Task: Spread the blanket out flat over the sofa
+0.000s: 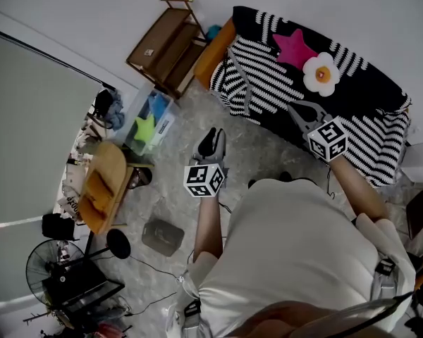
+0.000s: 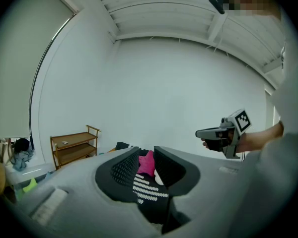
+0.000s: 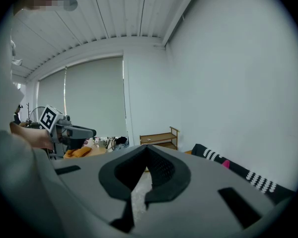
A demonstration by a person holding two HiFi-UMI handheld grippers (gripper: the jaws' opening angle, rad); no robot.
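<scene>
A black-and-white striped blanket with a pink star and a flower lies spread over the sofa, whose orange arm shows at its left end. My right gripper hovers above the blanket's front part; its own view shows the jaws shut with nothing between them. My left gripper is over the floor, short of the sofa's left front corner. It stands open, and the blanket shows through the gap farther off, not held.
A wooden shelf rack stands left of the sofa by the wall. A clear bin of toys, a wooden table, a grey box and a fan fill the floor at left.
</scene>
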